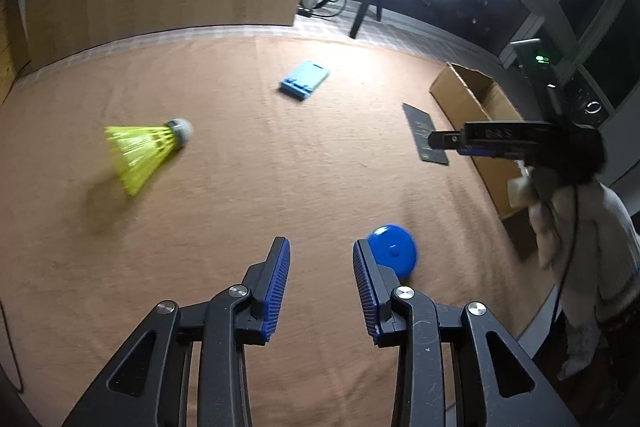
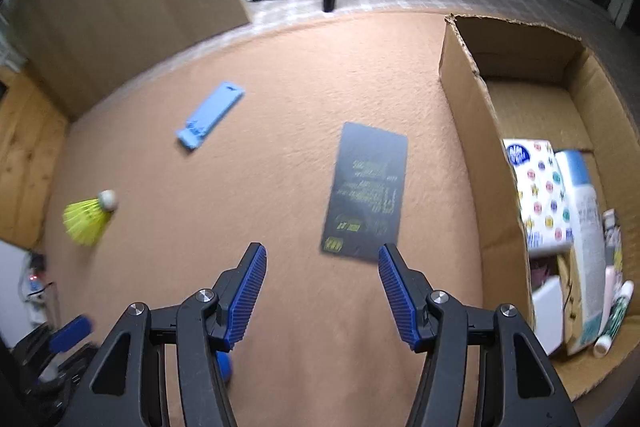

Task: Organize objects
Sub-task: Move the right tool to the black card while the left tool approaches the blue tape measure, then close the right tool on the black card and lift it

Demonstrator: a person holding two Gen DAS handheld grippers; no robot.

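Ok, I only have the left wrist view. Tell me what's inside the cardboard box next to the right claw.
Observer: The cardboard box holds a dotted pack and a white bottle at its near end; the far end is bare.
Operator: Report the right claw's state.
Observer: The right claw is open, with nothing between its jaws.
Operator: Describe the dark card's face.
Observer: The dark card lies flat on the mat. It has yellow print on it, too blurred to read.
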